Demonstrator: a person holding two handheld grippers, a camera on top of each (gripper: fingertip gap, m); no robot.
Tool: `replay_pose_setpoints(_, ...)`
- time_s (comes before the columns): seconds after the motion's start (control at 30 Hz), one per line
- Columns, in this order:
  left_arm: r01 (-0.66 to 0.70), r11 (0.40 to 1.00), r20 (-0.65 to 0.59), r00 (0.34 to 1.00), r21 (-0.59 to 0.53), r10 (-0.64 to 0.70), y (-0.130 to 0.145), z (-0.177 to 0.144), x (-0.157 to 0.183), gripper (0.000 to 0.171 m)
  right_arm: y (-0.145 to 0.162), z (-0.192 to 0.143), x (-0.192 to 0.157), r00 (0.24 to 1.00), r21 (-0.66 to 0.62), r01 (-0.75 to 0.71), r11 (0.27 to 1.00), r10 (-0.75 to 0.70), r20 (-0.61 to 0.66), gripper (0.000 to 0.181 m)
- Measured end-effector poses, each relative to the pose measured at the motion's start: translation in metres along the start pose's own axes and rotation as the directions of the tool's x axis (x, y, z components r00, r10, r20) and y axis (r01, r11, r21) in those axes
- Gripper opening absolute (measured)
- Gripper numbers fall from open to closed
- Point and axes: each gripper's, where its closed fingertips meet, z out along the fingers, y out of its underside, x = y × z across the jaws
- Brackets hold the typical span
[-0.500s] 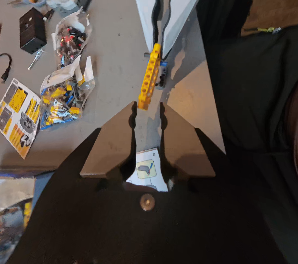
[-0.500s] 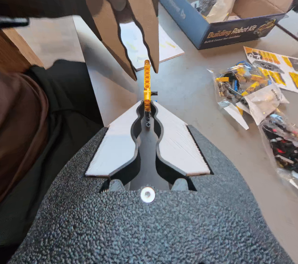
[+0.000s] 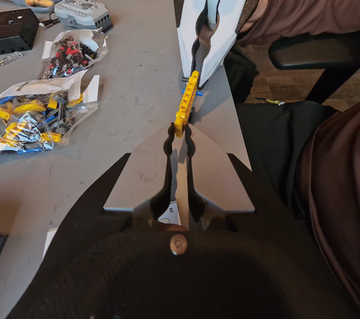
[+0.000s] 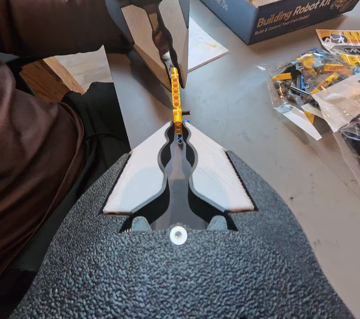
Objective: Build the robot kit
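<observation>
Grey tabletop fills both views, part bags at upper left. At centre frame, the right gripper pinches one end of the yellow holed beam; the left gripper has narrowed around the other end, contact uncertain. Judging by this, a two-ended hold is being set, calling for a firm, aligned squeeze.

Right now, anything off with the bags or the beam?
Both parts bags are torn open, contents still inside, nothing spilled. Yellow beam is pinched at both ends by the left gripper and right gripper, over the table edge.
</observation>
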Motion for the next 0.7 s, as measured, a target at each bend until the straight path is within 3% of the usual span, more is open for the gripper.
replay_pose_setpoints(0.23, -0.057, 0.991, 0.033, 0.998, -0.120, 0.061, 0.016, 0.008, 0.000, 0.006, 0.017, 0.008, 0.008, 0.997, -0.123, 0.036, 0.992, -0.044, -0.069, 0.009)
replay_pose_setpoints(0.7, -0.016, 0.990, 0.005, 1.000, -0.139, 0.016, 0.021, 0.006, 0.000, 0.007, 0.017, 0.012, 0.001, 0.996, -0.146, 0.061, 0.987, -0.070, -0.063, 0.008)
